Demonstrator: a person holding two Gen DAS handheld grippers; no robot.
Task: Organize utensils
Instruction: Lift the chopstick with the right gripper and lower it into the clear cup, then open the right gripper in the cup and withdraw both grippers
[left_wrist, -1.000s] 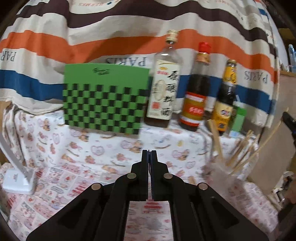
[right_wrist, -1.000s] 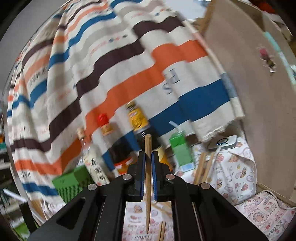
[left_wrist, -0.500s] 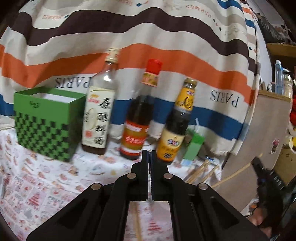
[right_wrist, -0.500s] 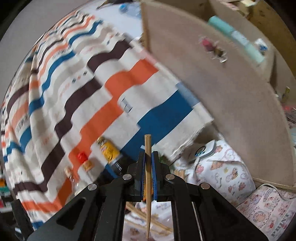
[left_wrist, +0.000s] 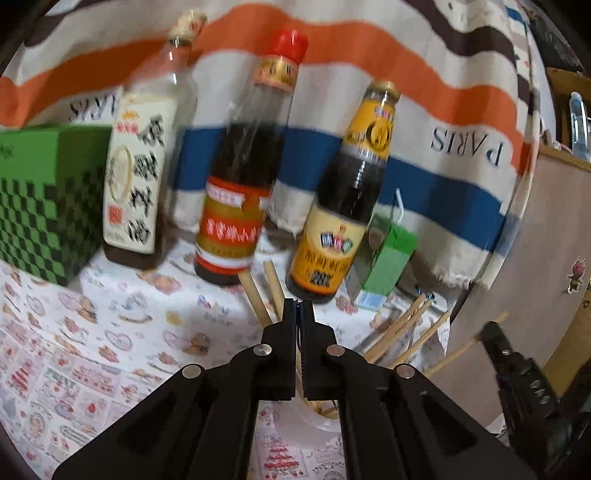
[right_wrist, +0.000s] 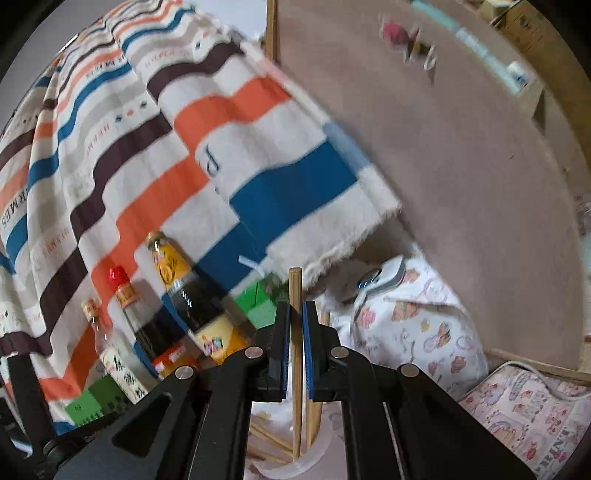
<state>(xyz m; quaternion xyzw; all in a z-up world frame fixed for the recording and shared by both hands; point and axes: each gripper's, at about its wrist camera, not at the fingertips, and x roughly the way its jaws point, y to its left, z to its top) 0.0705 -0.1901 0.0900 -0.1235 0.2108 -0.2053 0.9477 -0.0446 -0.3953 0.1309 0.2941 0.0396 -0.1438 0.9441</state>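
While the left gripper (left_wrist: 299, 303) is clenched empty, the right gripper (right_wrist: 296, 314) grasps a chopstick (right_wrist: 295, 332).

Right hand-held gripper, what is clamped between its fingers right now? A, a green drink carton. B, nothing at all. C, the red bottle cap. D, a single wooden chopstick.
D: in the right wrist view the right hand-held gripper is shut on one wooden chopstick, which runs upright between the blue pads, its lower tip down over the clear cup that holds other chopsticks.
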